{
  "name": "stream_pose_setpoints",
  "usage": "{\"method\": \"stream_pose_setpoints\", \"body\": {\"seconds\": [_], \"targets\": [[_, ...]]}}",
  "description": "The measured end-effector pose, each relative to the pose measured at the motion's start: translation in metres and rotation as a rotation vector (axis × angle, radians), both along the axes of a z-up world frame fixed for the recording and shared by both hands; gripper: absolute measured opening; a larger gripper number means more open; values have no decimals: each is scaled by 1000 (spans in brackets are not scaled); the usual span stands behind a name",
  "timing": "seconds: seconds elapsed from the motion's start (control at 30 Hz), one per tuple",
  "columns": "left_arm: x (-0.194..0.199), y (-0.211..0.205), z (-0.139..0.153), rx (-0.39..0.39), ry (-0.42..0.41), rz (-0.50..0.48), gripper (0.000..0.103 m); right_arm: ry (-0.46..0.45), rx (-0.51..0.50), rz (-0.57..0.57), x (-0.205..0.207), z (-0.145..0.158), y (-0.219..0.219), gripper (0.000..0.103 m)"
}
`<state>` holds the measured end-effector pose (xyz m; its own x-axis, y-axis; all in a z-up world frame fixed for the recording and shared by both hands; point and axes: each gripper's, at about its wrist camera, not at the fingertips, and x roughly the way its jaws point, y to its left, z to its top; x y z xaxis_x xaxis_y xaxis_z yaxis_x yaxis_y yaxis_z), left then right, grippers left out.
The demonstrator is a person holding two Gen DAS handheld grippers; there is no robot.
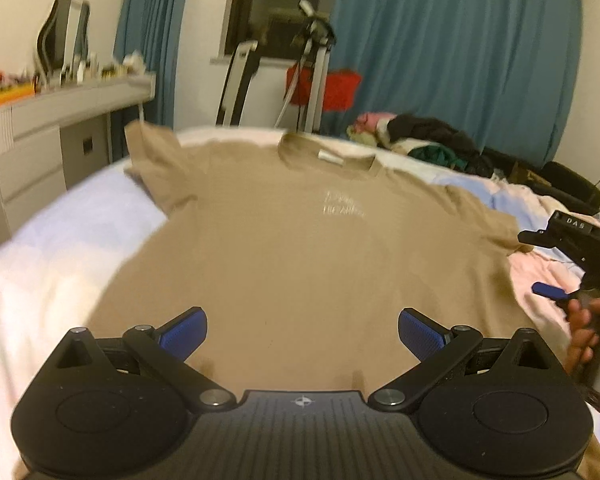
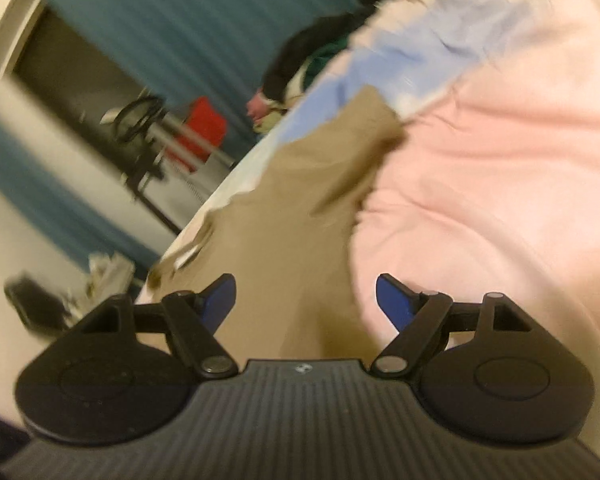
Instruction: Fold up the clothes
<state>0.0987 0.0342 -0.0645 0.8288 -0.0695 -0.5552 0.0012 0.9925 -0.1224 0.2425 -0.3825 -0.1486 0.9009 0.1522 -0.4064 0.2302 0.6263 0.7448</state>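
The left gripper (image 1: pixel 302 332) hangs with its blue-padded fingers spread wide and holding nothing, low over the hem end of a tan short-sleeved cotton T-shirt (image 1: pixel 300 248). The shirt lies flat, front up, on the bed (image 1: pixel 52 264), which is covered in pale pink, white and lilac bedding. Its long axis runs from the hem at 6 o'clock to the collar at 12 o'clock, with sleeves out toward 10 and 3 o'clock. Pale lettering on the chest is too blurred to read; a white tag shows inside the neckline.

At 3 o'clock in the left wrist view, the right gripper (image 1: pixel 548 290) is held by a hand (image 1: pixel 588 328) beside the shirt's edge; its black body carries the letters "DAS". Its own camera, tilted and blurred, shows the right gripper (image 2: pixel 305 296) fingers apart and empty, over the seam where the shirt (image 2: pixel 300 208) meets pink bedding.

Farther off, a heap of dark, green and pink clothes (image 1: pixel 424 140) sits on the bed at 1 o'clock. Beyond stand a red bag (image 1: pixel 328 88) on a metal frame, a grey drawer table (image 1: pixel 52 132) with clutter and a mirror at 10 o'clock, and teal curtains (image 1: pixel 460 48) flanking a dark window.
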Motion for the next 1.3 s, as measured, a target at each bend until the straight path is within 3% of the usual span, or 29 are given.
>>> {"method": "stream_pose_setpoints", "body": {"seconds": [0.2, 0.27, 0.4, 0.47, 0.57, 0.6, 0.63, 0.7, 0.8, 0.97, 1.1, 1.2, 1.3], "targets": [[26, 1, -15, 36, -14, 33, 103, -95, -7, -25, 69, -33, -22, 77], [35, 1, -19, 42, -27, 41, 103, -115, -29, -46, 90, -39, -28, 65], [59, -1, -29, 19, -23, 54, 103, -130, -18, -141, 125, -41, -46, 54], [72, -1, -35, 1, -7, 48, 103, -122, -80, -131, 145, -33, -48, 52], [83, 0, -40, -17, 7, 44, 103, -93, -165, -101, 170, -19, -48, 33], [85, 1, -41, -25, 12, 43, 103, -83, -192, -95, 175, -13, -47, 13], [86, 2, -41, -34, 18, 43, 103, -62, -218, -97, 178, -7, -46, 6], [86, 7, -39, -53, 24, 48, 102, -20, -271, -100, 183, 5, -44, 5], [78, 13, -28, -63, 5, 60, 102, -33, -387, -97, 173, 34, -28, 4], [59, 29, -6, -83, -31, 82, 102, -103, -653, -35, 162, 104, 37, 4], [48, 45, 7, -113, -56, 102, 102, -165, -726, 70, 164, 141, 106, 4], [42, 58, 14, -130, -78, 134, 102, -176, -827, 162, 175, 144, 172, 4], [42, 72, 15, -152, -88, 171, 103, -163, -909, 267, 193, 122, 236, 4]]}}
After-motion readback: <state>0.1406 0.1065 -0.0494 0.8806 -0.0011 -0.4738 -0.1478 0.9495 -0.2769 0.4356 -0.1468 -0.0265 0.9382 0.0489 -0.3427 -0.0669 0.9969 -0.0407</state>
